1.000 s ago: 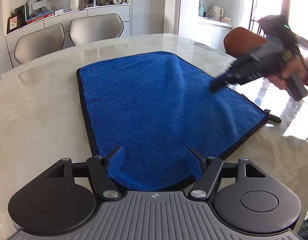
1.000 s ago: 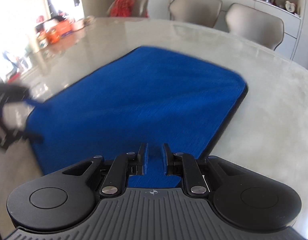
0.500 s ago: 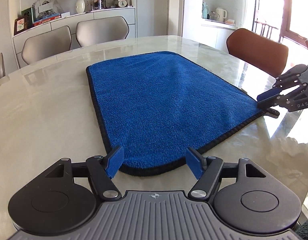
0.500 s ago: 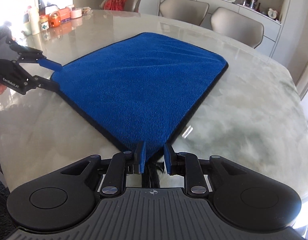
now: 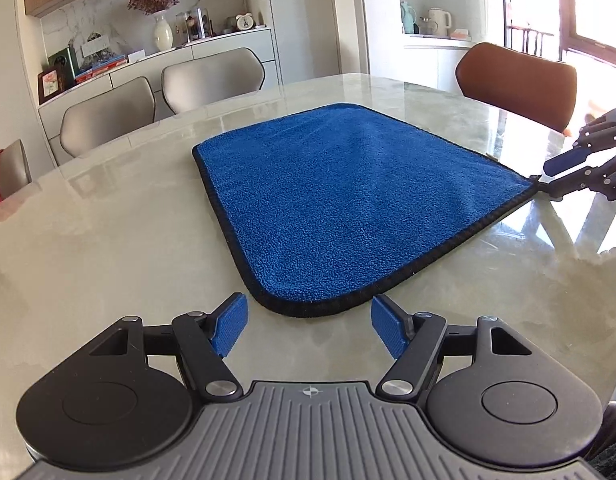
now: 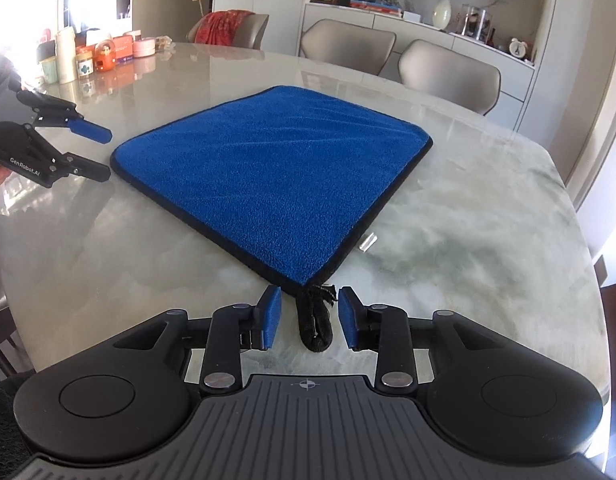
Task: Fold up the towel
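Bare tabletop (image 6: pixel 448 216) rings towel (image 6: pixel 275 172); jars (image 6: pixel 79 60) far.

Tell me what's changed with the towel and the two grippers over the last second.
The right gripper opened and let go of the blue towel; its corner loop now lies between the spread fingers. The left gripper drew back off the towel's near corner, so the towel lies flat on the table. The left gripper stayed open.

I see the blue towel (image 5: pixel 340 208) lying flat on the marble tabletop (image 5: pixel 107 248). My left claw (image 5: pixel 308 330) sits wide apart just short of its near corner. My right claw (image 5: pixel 564 176), spread too, is at the right corner.
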Action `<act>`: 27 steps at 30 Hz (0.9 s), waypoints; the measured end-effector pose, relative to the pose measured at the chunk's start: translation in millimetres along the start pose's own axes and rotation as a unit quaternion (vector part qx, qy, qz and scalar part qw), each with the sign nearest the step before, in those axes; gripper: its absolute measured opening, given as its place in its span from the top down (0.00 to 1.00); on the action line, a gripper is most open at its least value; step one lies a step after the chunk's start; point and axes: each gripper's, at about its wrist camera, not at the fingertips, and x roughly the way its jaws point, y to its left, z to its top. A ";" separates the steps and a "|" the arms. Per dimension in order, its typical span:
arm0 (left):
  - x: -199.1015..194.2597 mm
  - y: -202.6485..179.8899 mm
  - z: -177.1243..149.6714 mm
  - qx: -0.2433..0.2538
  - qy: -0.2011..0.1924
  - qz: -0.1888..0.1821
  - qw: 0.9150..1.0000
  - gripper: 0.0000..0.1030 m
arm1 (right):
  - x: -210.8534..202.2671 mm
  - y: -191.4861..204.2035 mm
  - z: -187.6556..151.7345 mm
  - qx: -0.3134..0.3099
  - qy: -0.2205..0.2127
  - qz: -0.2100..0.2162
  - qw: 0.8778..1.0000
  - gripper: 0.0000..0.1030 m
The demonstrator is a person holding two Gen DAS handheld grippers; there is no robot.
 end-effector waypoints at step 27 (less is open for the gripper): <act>14.1 -14.1 29.1 0.104 -0.034 -0.019 0.994 0.90 | -5.4 -18.6 26.3 0.079 -0.095 0.023 0.992 0.86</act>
